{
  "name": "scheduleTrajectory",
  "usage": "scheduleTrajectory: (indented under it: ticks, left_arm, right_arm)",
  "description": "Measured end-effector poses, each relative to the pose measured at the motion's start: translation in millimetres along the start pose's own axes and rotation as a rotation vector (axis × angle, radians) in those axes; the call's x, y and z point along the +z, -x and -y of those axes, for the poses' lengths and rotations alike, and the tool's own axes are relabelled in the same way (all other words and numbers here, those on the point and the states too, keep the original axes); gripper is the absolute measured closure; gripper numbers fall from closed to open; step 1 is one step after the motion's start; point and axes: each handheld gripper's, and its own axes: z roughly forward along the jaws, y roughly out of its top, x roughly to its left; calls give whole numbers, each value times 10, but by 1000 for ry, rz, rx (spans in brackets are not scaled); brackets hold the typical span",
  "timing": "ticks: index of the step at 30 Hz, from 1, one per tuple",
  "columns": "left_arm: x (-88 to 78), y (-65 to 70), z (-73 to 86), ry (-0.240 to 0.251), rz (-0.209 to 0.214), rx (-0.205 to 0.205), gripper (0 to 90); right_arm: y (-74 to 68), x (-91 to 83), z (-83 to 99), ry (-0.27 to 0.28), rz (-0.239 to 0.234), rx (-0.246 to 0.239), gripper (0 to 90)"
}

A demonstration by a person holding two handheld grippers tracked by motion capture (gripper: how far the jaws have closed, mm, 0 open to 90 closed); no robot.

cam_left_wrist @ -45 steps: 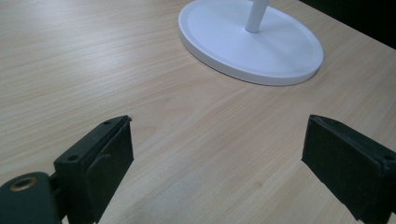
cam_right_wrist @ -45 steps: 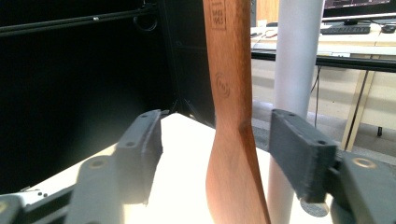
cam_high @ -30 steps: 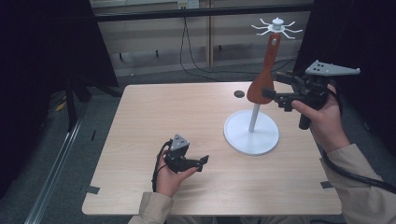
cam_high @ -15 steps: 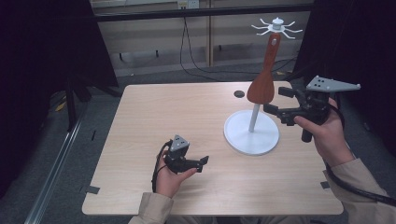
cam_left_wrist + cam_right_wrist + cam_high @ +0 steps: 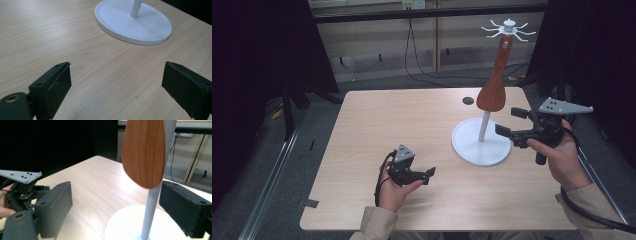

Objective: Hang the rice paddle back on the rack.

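A wooden spatula [image 5: 495, 77] hangs by its handle end from a hook of the white stand [image 5: 482, 146], right of centre in the high view, its blade low beside the pole. It looks stiff, light and smooth, likely to swing if nudged; the narrow handle above the blade seems the safest place to take hold. The right gripper [image 5: 511, 123] has just been opening and stands wide and empty. The left gripper [image 5: 429, 174] rests open on the desk [image 5: 402, 120], holding nothing. No readable writing shows.
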Motion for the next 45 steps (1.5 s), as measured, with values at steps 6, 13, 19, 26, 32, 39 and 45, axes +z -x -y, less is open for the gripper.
scheduleTrajectory:
  ticks: [6,13,19,26,32,39,45]
  left_arm:
    - [0,1,1,3,1,1,85]
    - [2,0,-1,4,5,6,84]
    - [-1,-3,-1,3,3,7,85]
    - [0,-1,-1,3,3,8,85]
    - [-1,-3,2,4,3,4,85]
    - [-3,-5,0,7,5,8,85]
    - [-5,-2,-1,9,4,7,85]
  right_arm:
    - [17,-18,165,-18,2,8,104]
    - [41,-14,348,-35,2,21,102]
    - [38,8,481,-55,-2,24,101]
    - [4,40,617,-77,-4,16,100]
    - [-26,72,728,-91,-13,17,99]
    - [-52,96,853,-102,-14,15,98]
    - [-64,106,916,-103,-17,16,97]
